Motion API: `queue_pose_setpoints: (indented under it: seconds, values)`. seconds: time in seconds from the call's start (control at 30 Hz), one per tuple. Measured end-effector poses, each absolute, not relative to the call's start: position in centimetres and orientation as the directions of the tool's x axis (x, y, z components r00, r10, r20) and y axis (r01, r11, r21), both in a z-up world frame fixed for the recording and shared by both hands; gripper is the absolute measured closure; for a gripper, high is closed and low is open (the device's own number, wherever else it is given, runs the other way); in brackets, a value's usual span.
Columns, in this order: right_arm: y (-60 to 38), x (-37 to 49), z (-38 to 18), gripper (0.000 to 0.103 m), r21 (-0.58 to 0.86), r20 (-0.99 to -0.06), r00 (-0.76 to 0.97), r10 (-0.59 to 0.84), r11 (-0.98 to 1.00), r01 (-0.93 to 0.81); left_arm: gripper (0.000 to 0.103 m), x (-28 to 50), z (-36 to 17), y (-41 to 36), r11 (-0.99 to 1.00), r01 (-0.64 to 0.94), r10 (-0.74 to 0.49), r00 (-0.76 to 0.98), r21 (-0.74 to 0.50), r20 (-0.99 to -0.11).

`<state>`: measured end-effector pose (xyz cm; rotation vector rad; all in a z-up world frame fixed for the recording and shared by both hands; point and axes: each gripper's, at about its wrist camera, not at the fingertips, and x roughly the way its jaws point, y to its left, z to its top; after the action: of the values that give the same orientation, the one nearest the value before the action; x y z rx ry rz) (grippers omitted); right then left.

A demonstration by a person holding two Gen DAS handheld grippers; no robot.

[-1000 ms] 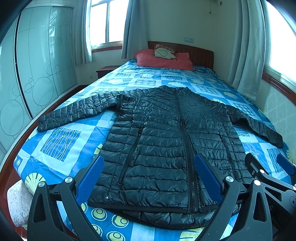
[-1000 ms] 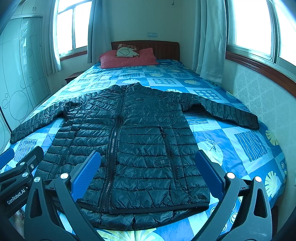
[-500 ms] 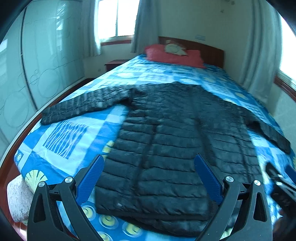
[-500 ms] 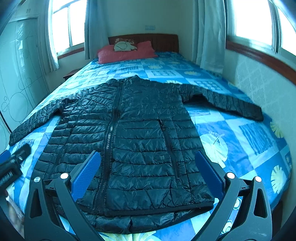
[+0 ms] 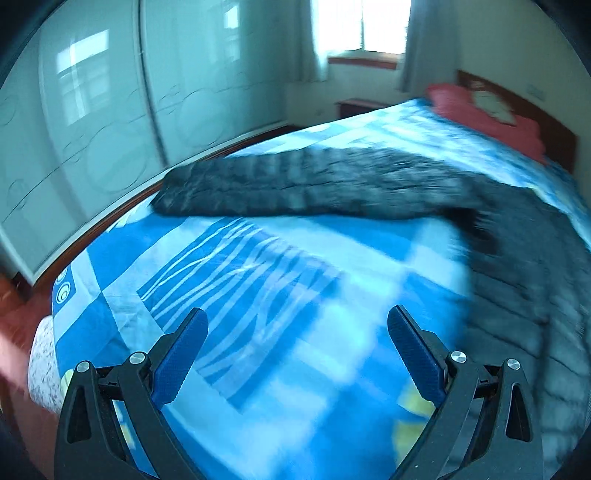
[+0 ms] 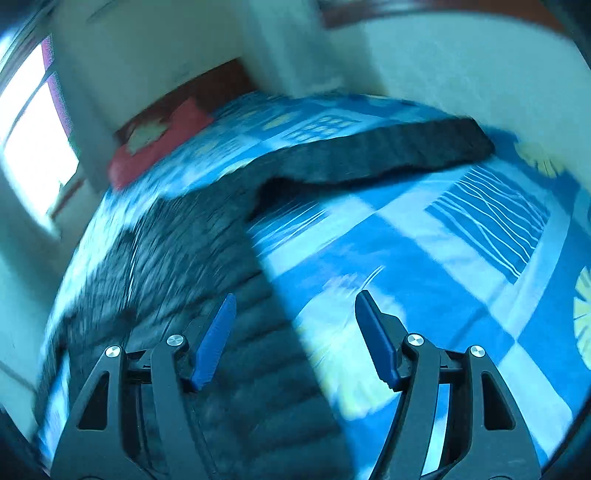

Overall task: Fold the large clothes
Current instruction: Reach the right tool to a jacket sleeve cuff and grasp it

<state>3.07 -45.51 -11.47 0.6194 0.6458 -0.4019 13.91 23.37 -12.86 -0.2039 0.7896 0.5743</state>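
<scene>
The black quilted jacket lies spread flat on the bed, over a blue and white patterned bedspread. Both views are smeared with blur, so fine detail of the jacket is hard to read.

From the left wrist view, the left tool hangs over bare bedspread with its 2 blue fingers set wide and nothing between them. 1 sleeve stretches out ahead of it toward the bed's edge, well apart from the fingertips, and the jacket's body runs off to the right.

From the right wrist view, the right tool sits above the side edge of the jacket's body, where black cloth meets bedspread. Its jaws have just been closing and now stand at a middling gap, with nothing gripped. The other sleeve reaches away toward the wall.

A red pillow lies at the headboard, and a window glows beyond.
</scene>
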Motion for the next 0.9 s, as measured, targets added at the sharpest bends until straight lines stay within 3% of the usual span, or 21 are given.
queue_pose_setpoints:
  seconds: [0.17,0.23,0.47,0.6,0.7,0.9]
  values:
    - [-54.8,3.8,-14.3,0.036,0.52,-0.65,0.734,-0.197,0.589,0.618,0.006,15.0,-16.3,27.9,0.748,-0.659,0.466,0.439,0.078,-0.768]
    - [-57.9,3.9,-15.2,0.036,0.555,-0.638,0.738,-0.222,0.533,0.639,0.005,14.8,-17.1,29.1,0.736,-0.676,0.416,0.434,0.016,-0.799]
    - [-66.7,5.5,-19.2,0.036,0.657,-0.611,0.748,-0.259,0.363,0.661,0.004,14.0,-17.3,28.3,0.723,-0.689,0.464,0.429,0.052,-0.775]
    - [-69.3,6.9,-19.8,0.034,0.683,-0.566,0.776,-0.277,0.37,0.63,0.004,13.7,-17.3,27.9,0.722,-0.69,0.469,0.43,0.054,-0.771]
    - [-70.6,8.2,-19.7,0.026,0.678,-0.545,0.786,-0.293,0.397,0.618,0.004,14.4,-17.5,27.9,0.718,-0.693,0.482,0.422,0.07,-0.768]
    - [-71.9,9.8,-19.8,0.026,0.667,-0.508,0.792,-0.338,0.428,0.61,0.004,14.7,-17.6,28.1,0.717,-0.694,0.484,0.422,0.071,-0.766]
